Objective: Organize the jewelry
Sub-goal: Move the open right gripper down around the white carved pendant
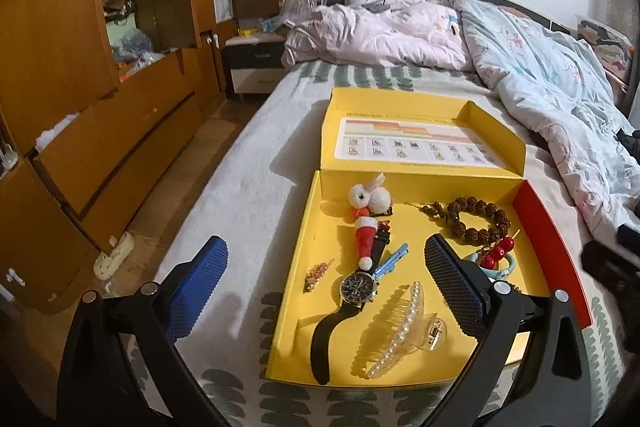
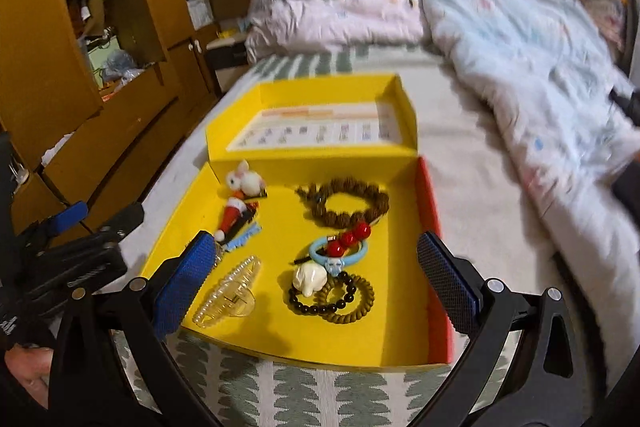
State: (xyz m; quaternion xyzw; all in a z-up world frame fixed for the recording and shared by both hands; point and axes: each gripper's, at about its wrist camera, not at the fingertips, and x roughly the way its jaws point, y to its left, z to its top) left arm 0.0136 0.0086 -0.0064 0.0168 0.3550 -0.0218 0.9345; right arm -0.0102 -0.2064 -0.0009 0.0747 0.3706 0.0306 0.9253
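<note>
Both grippers hang over the near edge of an open yellow box (image 1: 316, 227) lying on the bed (image 1: 240, 163), and neither holds anything. The left gripper (image 1: 326, 269) has its blue-padded fingers (image 1: 200, 287) spread wide, the left one outside the box over the bedsheet, the right one inside it. Between them lie a clear pearl-edged hair claw (image 1: 404, 331) and a black wristwatch (image 1: 348, 303), with a small gold clip (image 1: 318, 273) just left of the watch face. The right gripper (image 2: 320, 273) is likewise wide apart; between its fingers (image 2: 188, 283) sit a tangle of dark and brown bead bracelets (image 2: 340, 299) with a white charm (image 2: 310, 277), and a blue hair tie (image 2: 340, 251) with red beads just beyond. Past the fingertips rest a blue clip (image 1: 390, 259), a red Santa-hat trinket (image 1: 366, 237), a large brown bead bracelet (image 1: 480, 221), and farthest a white plush rabbit (image 1: 368, 195) near the back wall. The box lid (image 1: 420, 131) lies open behind, with crumpled quilts (image 1: 540, 75) further up the bed and a wooden wardrobe (image 1: 80, 67) off to the left.
</note>
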